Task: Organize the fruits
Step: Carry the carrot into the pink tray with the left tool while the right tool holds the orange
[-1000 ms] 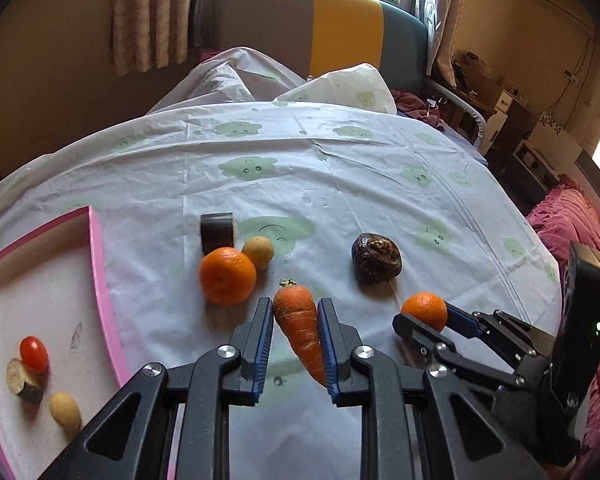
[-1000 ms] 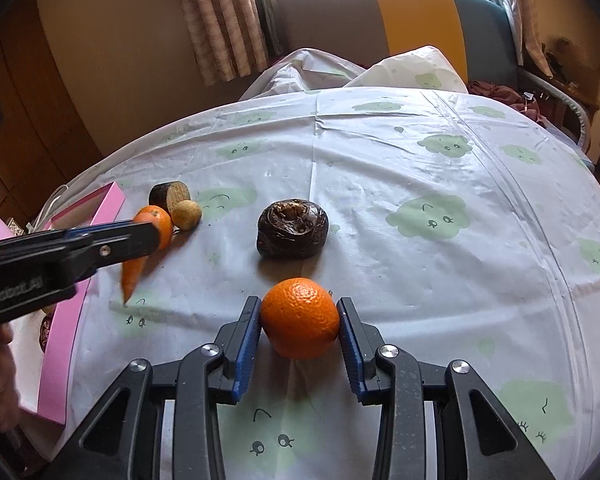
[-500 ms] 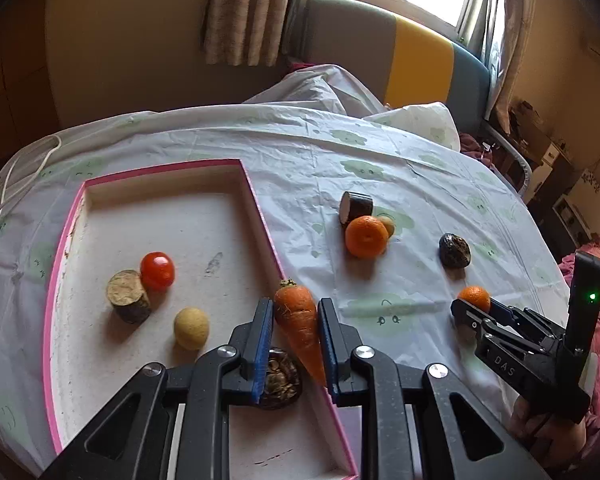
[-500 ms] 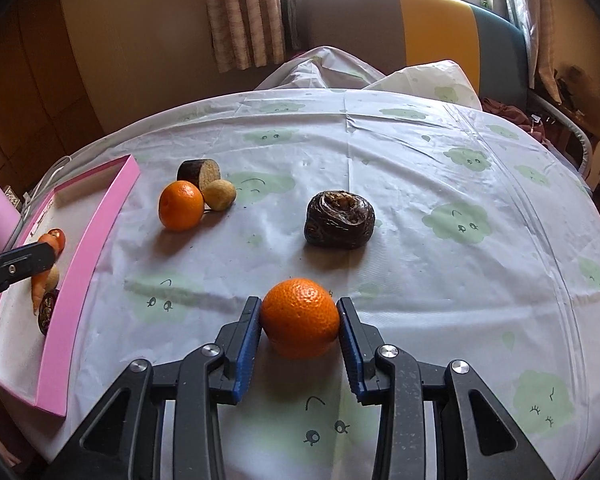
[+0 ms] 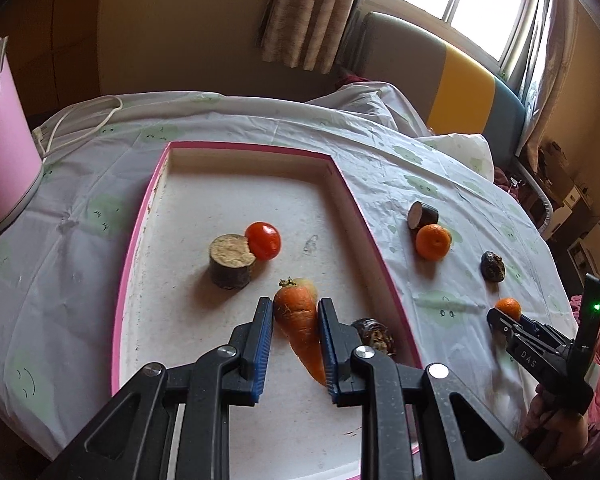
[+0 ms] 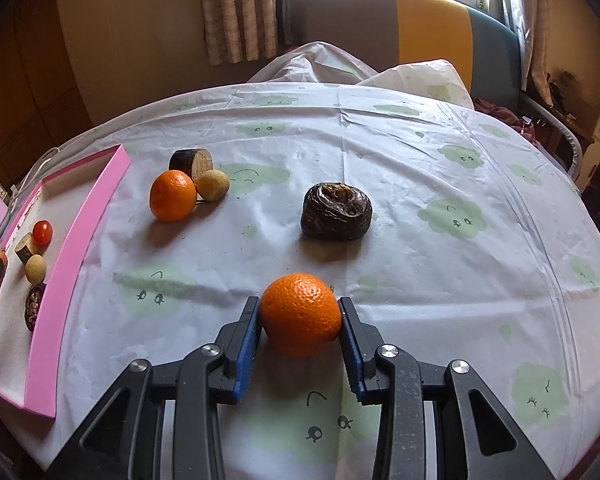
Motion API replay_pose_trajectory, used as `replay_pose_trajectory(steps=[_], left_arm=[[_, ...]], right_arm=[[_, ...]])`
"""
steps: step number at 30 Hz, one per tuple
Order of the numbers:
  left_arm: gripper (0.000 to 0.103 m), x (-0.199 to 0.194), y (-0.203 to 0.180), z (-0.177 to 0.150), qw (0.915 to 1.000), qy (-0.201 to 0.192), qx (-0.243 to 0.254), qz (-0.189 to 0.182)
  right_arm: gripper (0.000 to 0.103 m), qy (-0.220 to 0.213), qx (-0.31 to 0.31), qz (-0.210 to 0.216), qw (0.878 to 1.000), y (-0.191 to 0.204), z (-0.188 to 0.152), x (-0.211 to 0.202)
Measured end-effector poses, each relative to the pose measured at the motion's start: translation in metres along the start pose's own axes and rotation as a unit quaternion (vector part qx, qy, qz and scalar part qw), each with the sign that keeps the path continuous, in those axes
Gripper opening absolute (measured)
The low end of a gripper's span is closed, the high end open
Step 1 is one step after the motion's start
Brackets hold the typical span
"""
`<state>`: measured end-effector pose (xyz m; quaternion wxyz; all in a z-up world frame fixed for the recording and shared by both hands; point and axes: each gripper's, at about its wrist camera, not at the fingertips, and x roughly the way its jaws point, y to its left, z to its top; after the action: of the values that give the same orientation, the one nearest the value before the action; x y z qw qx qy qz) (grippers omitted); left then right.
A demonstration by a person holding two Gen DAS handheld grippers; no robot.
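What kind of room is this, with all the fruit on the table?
Probably a room in someone's home. A round table wears a cartoon-print plastic cover, a striped sofa sits under a curtained window, and a pink kettle stands beside the pink tray.
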<state>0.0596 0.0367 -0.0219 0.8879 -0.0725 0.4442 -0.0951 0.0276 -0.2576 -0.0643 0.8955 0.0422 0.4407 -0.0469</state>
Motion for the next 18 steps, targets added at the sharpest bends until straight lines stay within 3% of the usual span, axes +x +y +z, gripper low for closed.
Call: replay_pose_trajectory(steps=[12,18], left_arm=[[0.023,0.013,0.032,-0.002,0.9986,0.015,-0.033,0.037],[0.032,0.018,0.037,0.001,0.9982,0.022,-0.044,0.034]], right_arm=[[0.038,-0.013,-0.019,-0.012,1.0,0.004,-0.003,0.0],[0.038,-0.016,-0.02,-0.01,1.0,0.004,-0.004,0.0]])
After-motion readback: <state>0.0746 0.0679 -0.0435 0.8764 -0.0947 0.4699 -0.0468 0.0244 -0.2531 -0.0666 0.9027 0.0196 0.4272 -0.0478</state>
